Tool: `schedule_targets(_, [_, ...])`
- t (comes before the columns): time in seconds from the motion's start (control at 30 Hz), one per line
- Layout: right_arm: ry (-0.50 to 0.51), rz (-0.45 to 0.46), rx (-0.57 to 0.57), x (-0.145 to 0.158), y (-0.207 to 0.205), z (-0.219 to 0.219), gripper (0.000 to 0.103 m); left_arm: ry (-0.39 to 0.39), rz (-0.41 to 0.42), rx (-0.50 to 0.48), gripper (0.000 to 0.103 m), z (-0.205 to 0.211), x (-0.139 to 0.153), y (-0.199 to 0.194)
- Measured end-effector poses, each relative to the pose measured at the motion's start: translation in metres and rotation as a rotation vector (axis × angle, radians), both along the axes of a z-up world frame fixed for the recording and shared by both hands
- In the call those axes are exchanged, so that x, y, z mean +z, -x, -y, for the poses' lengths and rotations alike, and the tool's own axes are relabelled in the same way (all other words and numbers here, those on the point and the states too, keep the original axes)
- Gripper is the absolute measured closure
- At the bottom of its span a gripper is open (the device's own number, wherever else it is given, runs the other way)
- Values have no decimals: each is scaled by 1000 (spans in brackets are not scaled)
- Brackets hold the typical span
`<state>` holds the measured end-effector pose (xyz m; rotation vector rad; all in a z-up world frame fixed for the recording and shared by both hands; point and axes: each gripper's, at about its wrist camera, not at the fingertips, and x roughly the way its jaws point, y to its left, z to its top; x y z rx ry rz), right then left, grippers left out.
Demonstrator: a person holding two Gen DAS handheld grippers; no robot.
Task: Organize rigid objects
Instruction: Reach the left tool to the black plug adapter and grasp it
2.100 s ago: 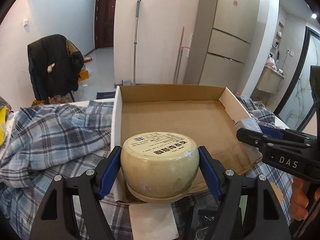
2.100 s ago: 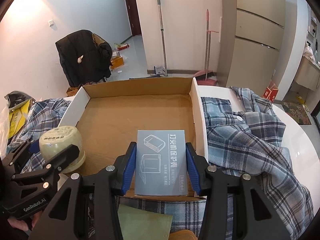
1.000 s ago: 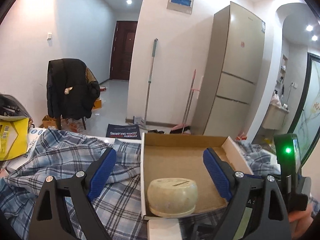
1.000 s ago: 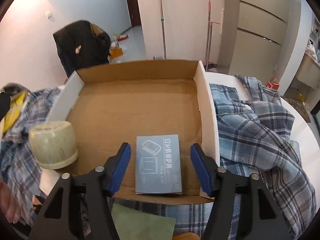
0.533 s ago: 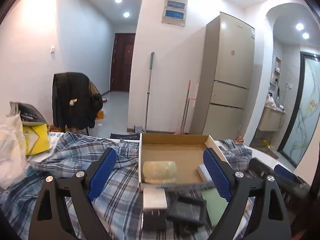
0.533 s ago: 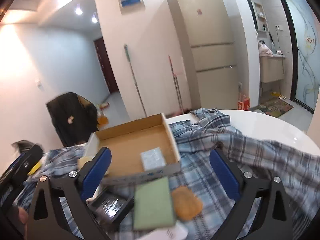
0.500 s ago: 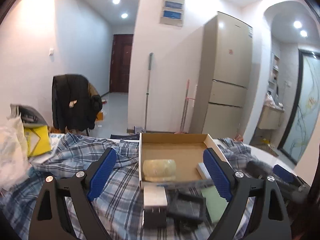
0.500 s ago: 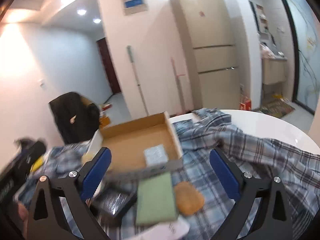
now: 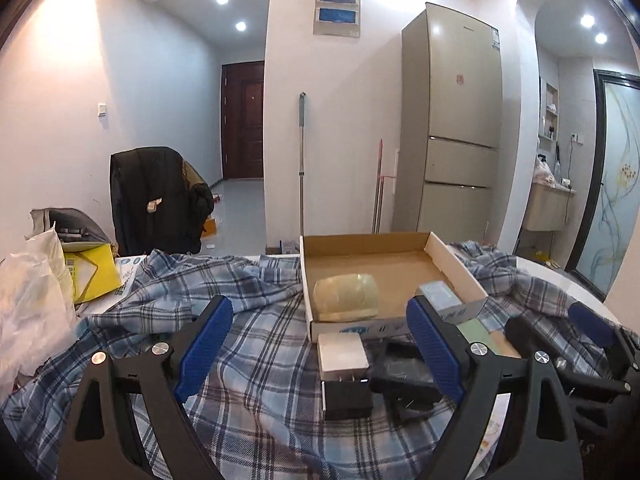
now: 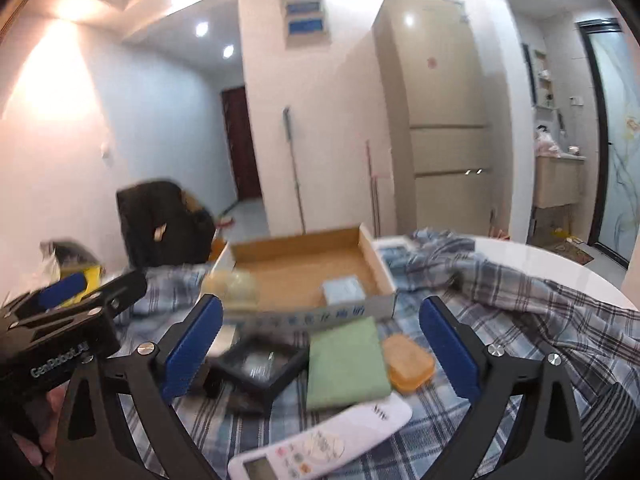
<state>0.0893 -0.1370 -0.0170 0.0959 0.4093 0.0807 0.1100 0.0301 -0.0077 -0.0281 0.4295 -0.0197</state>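
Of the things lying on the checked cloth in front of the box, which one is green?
The flat green pad is the one. It lies between the black square case and the small orange piece; the remote control nearer the camera is white.

The left gripper (image 9: 320, 338) and right gripper (image 10: 320, 342) both point slightly downward, jaws wide apart and empty.

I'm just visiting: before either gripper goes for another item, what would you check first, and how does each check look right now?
1. Left gripper empty, jaws open: ok.
2. Right gripper empty, jaws open: ok.
3. Cardboard box has free floor beside the cream container and blue box: ok.
4. Items waiting on the plaid cloth: green pad, remote, black frame: ok.
5. Right-wrist view sharp enough to aim: not ok, blurred.
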Motion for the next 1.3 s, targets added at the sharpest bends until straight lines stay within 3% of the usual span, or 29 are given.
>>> schedule_targets(0.13, [4, -99, 37, -12, -5, -3, 5, 7, -16, 3, 13, -2, -6, -2])
schedule_targets(0.3, [-23, -199, 7, -14, -29, 14, 5, -28, -107, 6, 13, -1, -19, -19])
schedule_targets(0.5, [-65, -185, -23, -9, -44, 46, 5, -15, -276, 4, 13, -3, -40, -43])
schedule_targets(0.63, [-30, -185, 19, -10, -48, 48, 5, 87, -347, -22, 13, -13, -41, -50])
schedule_targets(0.73, [0, -191, 63, -9, -49, 46, 5, 48, -370, -71, 22, -4, -39, -50])
schedule_targets(0.8, [3, -193, 74, -6, -49, 47, 5, 10, -416, -123, 40, 6, -41, -54])
schedule_targets(0.93, [2, -178, 45, -2, -48, 50, 5, 47, -494, -139, 42, 9, -52, -64])
schedule_targets(1.13, [25, -151, 49, 5, -47, 56, 5, 30, -557, -101, 42, 11, -65, -72])
schedule_targets(1.3, [24, -189, 48, 0, -51, 59, 5, -17, -602, -102, 44, 19, -74, -79])
